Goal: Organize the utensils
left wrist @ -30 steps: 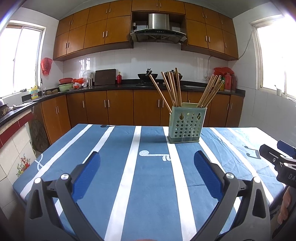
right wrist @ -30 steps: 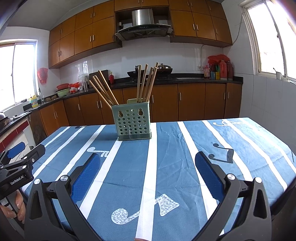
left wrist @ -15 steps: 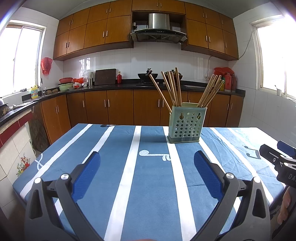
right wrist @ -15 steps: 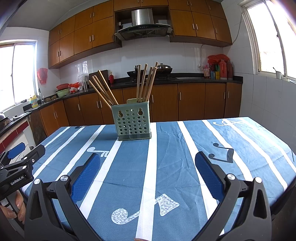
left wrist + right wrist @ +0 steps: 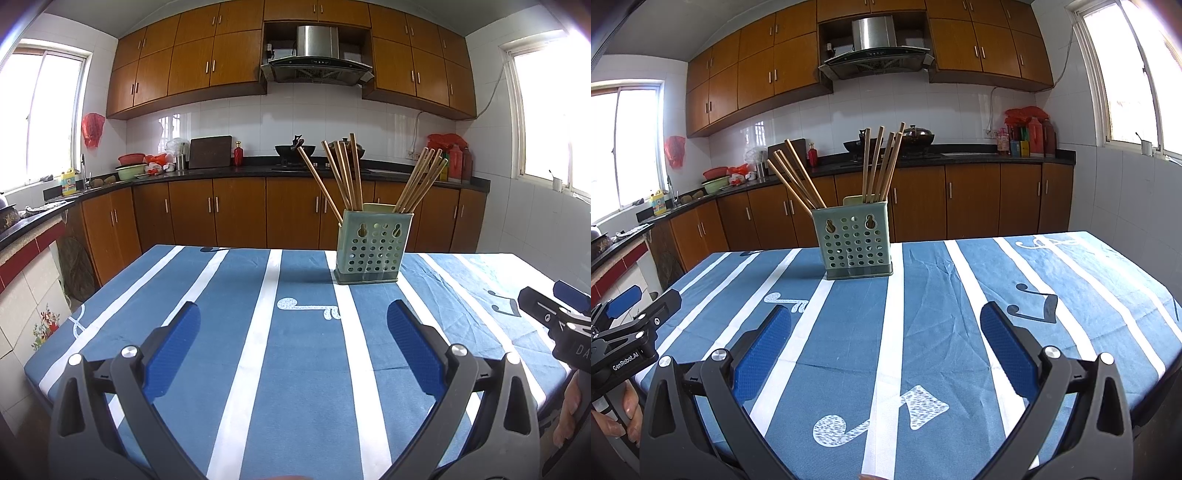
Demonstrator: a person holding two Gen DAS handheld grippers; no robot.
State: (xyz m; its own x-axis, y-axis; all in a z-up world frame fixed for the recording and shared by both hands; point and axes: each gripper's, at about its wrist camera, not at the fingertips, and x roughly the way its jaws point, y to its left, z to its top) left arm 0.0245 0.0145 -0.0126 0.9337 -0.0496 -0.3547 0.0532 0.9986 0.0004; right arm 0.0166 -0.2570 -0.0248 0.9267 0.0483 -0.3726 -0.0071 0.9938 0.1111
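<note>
A pale green perforated utensil holder (image 5: 372, 246) (image 5: 854, 243) stands upright at the far side of the table. Several wooden chopsticks (image 5: 345, 173) (image 5: 879, 166) lean out of it in two bunches, one in each compartment. My left gripper (image 5: 293, 314) hovers open over the near part of the table, well short of the holder, with nothing between its blue pads. My right gripper (image 5: 886, 317) is likewise open and empty, near the front edge. Each gripper shows at the other view's side: the right one (image 5: 554, 314), the left one (image 5: 635, 306).
The table wears a blue cloth with white stripes and music notes (image 5: 258, 332) (image 5: 960, 295). Behind it run wooden kitchen cabinets and a dark counter (image 5: 221, 170) with bowls, bottles and a wok. A hand (image 5: 628, 410) holds the left gripper's grip.
</note>
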